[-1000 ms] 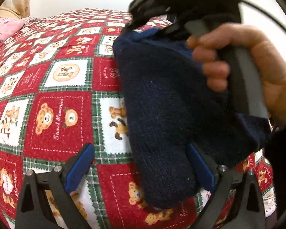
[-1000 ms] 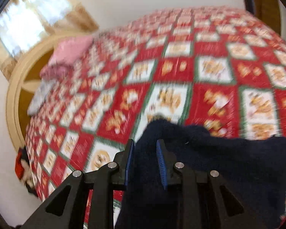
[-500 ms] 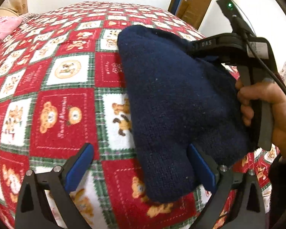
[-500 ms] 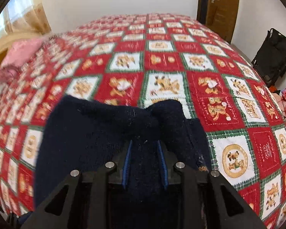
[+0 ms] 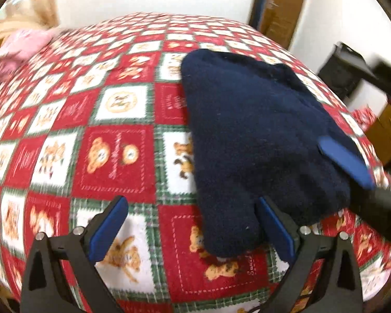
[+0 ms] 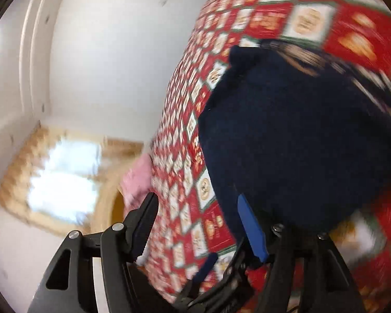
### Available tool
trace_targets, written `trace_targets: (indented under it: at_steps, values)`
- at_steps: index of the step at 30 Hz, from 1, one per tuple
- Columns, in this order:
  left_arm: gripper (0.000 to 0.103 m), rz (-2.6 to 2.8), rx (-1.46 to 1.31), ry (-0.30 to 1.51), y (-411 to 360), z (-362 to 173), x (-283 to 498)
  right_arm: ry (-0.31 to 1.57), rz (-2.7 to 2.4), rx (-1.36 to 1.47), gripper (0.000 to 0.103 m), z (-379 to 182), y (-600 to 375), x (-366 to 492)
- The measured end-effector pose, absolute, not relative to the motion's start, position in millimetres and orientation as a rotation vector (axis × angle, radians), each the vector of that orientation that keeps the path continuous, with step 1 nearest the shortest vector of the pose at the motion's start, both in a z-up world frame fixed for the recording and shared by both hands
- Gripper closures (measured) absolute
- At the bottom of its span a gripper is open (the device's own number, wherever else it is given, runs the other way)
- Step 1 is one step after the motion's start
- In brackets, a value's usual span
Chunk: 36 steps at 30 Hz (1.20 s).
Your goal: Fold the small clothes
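Observation:
A dark navy knitted garment (image 5: 258,135) lies folded on the red and white teddy-bear quilt (image 5: 112,151). My left gripper (image 5: 193,227) is open low over the quilt, its right finger touching the garment's near edge. My right gripper (image 6: 198,224) is open and empty; its view is tilted and blurred, with the garment (image 6: 299,143) just beyond its right finger. One blue pad of the right gripper (image 5: 344,161) shows over the garment's right side in the left wrist view.
A pink cloth (image 5: 20,49) lies at the quilt's far left. A wooden door (image 5: 281,7) and a black bag (image 5: 344,70) stand beyond the bed at the right. The window with curtains (image 6: 62,180) shows in the right wrist view.
My right gripper has let go of the navy garment, opened and swung away to the right. The garment now lies flat, folded over. My left gripper stayed open in place.

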<state>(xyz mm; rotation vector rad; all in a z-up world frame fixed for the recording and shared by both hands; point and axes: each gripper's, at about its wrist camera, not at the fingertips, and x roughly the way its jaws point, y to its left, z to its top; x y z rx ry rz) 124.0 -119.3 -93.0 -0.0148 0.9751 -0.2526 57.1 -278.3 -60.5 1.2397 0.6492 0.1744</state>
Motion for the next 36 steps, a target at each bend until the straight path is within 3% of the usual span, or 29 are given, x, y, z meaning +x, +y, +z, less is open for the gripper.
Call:
trace_targets:
  at_steps: [4, 6, 12, 18, 25, 31, 36]
  values:
    - [0.002, -0.22, -0.04, 0.99, -117, -93, 119, 0.536, 0.262, 1.466, 0.037, -66, -273, 38]
    - [0.002, -0.205, -0.029, 0.985, -118, -91, 114, 0.482, 0.309, 1.537, 0.03, -64, -273, 33]
    - [0.002, -0.156, -0.039, 0.983, -116, -88, 106, 0.458, 0.426, 1.485, 0.03, -43, -268, 29]
    - [0.002, -0.191, -0.002, 0.962, -115, -84, 101, 0.572, 0.088, 0.991, 0.029, 3, -279, 11]
    - [0.002, -0.201, 0.096, 0.885, -100, -77, 104, 0.71, -0.127, 0.691, 0.03, 6, -333, -30]
    - [0.002, -0.246, 0.134, 0.849, -97, -67, 113, 0.739, -0.743, 0.048, 0.03, 41, -354, -70]
    - [0.002, -0.324, 0.093, 0.867, -113, -59, 128, 0.744, -0.383, 0.357, 0.03, 23, -363, -46]
